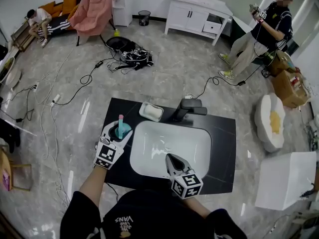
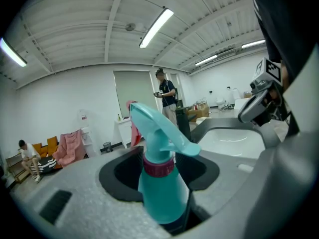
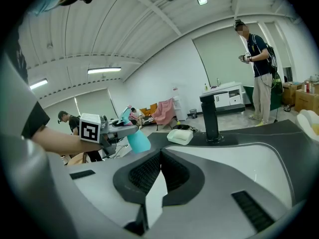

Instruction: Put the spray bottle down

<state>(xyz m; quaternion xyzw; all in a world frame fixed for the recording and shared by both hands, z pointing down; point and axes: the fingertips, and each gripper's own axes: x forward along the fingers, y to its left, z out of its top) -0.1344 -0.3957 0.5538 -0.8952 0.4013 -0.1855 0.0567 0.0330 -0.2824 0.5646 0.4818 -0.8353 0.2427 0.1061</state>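
Note:
A teal spray bottle [image 1: 123, 129] with a pink nozzle tip and a dark red collar stands upright between the jaws of my left gripper [image 1: 121, 131], which is shut on its body. In the left gripper view the bottle [image 2: 162, 183] fills the gap between the pads. It is over the black counter [image 1: 224, 133], just left of the white sink [image 1: 169, 143]; whether its base touches the counter I cannot tell. My right gripper [image 1: 172, 158] hovers over the sink's near rim, shut and empty. The right gripper view shows its tips [image 3: 160, 156] meeting, with the bottle [image 3: 137, 139] to the left.
A black faucet [image 1: 188, 107] and a white soap dish [image 1: 150, 111] stand on the counter behind the sink. Cables and a bag lie on the floor beyond. A person stands at the far right by a white cabinet [image 1: 194, 14]; another sits at the far left.

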